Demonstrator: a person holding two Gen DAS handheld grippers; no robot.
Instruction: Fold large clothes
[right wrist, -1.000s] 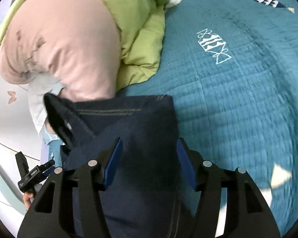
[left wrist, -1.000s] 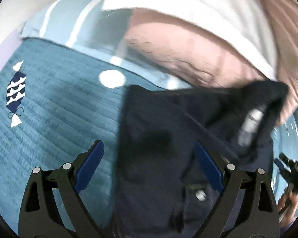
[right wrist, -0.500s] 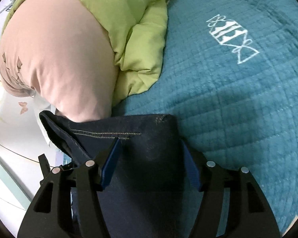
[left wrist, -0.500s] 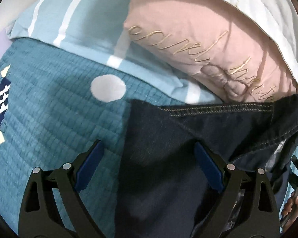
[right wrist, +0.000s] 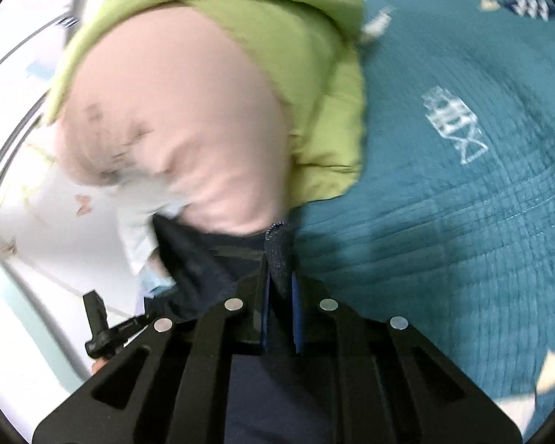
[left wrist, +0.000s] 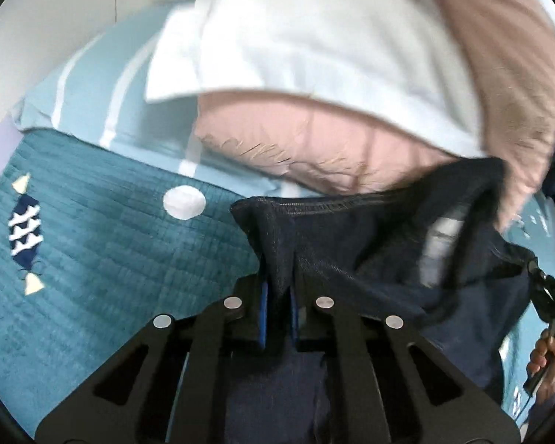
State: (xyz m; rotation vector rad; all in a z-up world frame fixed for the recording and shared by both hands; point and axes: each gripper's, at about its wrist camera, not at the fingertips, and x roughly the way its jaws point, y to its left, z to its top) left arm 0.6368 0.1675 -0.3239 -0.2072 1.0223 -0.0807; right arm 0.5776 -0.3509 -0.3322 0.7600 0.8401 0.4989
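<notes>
Pinching a hem corner of the dark navy denim garment (left wrist: 370, 259), the left gripper (left wrist: 277, 310) has its blue pads pressed together on a narrow fold of cloth. Left wrist view: garment hangs slack between the two grippers, partly lifted off the bed, its far edge just under the pale pink embroidered pillow (left wrist: 314, 148). Risk, judged: the bite is shallow, near the stitched edge; a sharp pull could slip the hem out. Risk two: the loose loop at right could snag the pillow or drag it along. Surface: teal quilted bedspread (left wrist: 111, 240) with fish motifs and a white dot; a light blue striped pillow (left wrist: 103, 85) and a white pillow (left wrist: 296, 37) sit behind. White wall beyond. Frame is blurred.

Right wrist view: right gripper (right wrist: 279, 314) likewise clamped on an upright pinch of the same denim (right wrist: 279, 255); the rest falls away to the left and below. Risk, judged: uneven tension between the two pinches would skew the fold line. A lime green padded quilt (right wrist: 314, 85) and the pink pillow (right wrist: 185, 129) crowd close ahead, so little free room there. The bedspread (right wrist: 462, 240) lies open to the right. Heavy motion blur; finer detail unreadable.
</notes>
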